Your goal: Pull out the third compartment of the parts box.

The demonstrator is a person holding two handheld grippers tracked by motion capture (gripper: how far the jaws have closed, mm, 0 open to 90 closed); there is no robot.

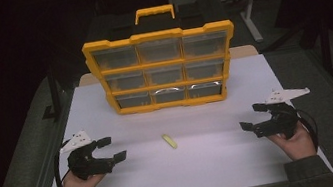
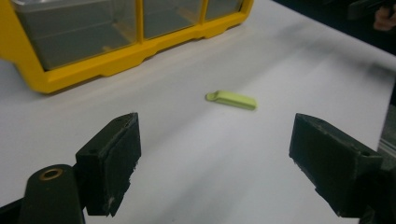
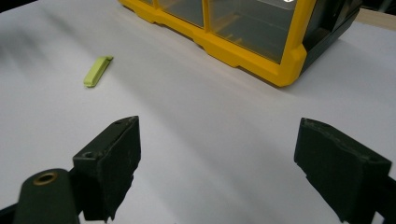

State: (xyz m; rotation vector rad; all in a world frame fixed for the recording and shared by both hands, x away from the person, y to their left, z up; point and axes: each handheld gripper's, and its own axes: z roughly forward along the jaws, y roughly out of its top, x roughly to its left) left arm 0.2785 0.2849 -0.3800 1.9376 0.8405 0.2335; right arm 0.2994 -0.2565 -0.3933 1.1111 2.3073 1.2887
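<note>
1. Nearest first, bottom of the high view: left gripper (image 1: 107,150) at lower left, right gripper (image 1: 250,116) at lower right; both jaws spread wide, nothing between them, nothing held; each resting low over the white table (image 1: 206,168) in a person's hand.

2. Same story in the gripper views: left gripper (image 2: 215,163) and right gripper (image 3: 217,163) gaping, just bare tabletop in the gap.

3. A bit farther, centre of the high view: small lime-green clip (image 1: 169,140) lying flat on the table, roughly midway between the two grippers and well apart from both; sits upper middle in the left gripper view (image 2: 232,99), upper left in the right gripper view (image 3: 97,71).

4. Farthest, upper middle: yellow organiser case (image 1: 163,68) standing upright with clear drawers facing forward; drawers look closed, contents too dim to tell.

5. Step in hand, best guess: very start, nothing picked up yet; looks like lining up for the clip.

6. Next move probably calls for: easing one gripper over the clip, jaws straddling its narrow sides, coming down low since it lies so flat, then closing; case likely the destination, but can't tell which drawer.
</note>
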